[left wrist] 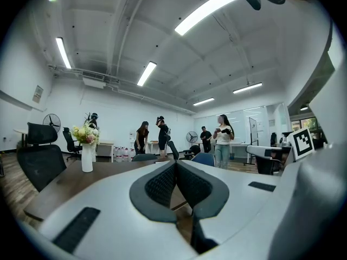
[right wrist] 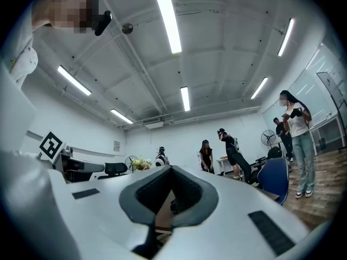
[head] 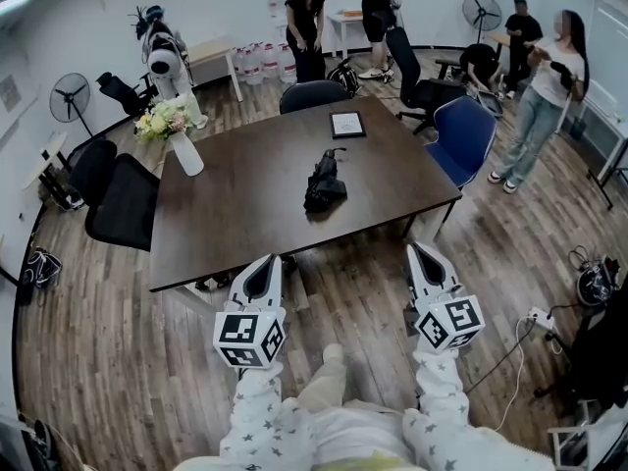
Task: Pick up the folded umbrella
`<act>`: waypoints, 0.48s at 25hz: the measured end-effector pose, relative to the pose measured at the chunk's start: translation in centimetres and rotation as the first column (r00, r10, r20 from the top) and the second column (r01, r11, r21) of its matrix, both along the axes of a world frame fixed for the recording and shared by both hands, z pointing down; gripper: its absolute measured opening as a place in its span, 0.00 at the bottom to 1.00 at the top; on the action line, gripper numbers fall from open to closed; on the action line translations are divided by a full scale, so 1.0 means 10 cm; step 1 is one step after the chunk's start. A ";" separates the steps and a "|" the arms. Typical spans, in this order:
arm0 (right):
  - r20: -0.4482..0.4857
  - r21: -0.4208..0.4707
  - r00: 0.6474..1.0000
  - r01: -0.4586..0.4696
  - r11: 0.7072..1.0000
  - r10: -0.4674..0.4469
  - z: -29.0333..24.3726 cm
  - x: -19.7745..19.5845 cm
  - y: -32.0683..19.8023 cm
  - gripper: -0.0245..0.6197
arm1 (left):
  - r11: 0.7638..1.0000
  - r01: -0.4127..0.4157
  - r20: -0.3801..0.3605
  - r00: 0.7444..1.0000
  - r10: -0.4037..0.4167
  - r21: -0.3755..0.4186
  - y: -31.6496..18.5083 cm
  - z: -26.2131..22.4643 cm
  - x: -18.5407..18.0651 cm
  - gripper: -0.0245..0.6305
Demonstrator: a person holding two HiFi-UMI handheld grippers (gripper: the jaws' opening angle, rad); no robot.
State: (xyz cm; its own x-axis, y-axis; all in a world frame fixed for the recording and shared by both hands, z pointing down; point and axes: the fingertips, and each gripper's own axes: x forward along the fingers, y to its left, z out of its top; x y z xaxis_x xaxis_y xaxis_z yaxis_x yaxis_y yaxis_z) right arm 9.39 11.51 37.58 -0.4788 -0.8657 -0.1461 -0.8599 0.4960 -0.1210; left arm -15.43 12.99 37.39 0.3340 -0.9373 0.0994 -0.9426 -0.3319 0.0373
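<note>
Both my jaws are pressed together and empty, left gripper [head: 265, 263] and right gripper [head: 420, 250] just short of the table [head: 235, 199]; folded umbrella [head: 325, 183] lies mid-table ahead between them, long axis running away from me, left marginally nearer.

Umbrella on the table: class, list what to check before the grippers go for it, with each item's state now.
1. Umbrella in view, lying free on the table: ok.
2. Vase off to the side, out of the way: ok.
3. Left gripper open: not ok, shut.
4. Right gripper open: not ok, shut.
5. Grippers at the umbrella: not ok, both by the table's near edge.
</note>
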 end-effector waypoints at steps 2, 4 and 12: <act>-0.003 0.001 1.000 -0.002 1.000 0.002 0.02 -0.02 -0.23 0.07 | 1.000 -0.004 -0.004 1.000 0.004 0.005 -0.24 0.01 -0.01 0.07; -0.003 -0.002 1.000 0.000 1.000 0.000 0.06 -0.04 -0.45 0.07 | 1.000 -0.007 -0.006 1.000 0.007 0.004 -0.48 0.03 -0.03 0.07; 0.026 -0.036 1.000 -0.008 0.999 0.009 0.13 -0.14 -1.32 0.07 | 1.000 -0.024 -0.013 1.000 0.024 -0.004 -1.38 0.04 -0.14 0.07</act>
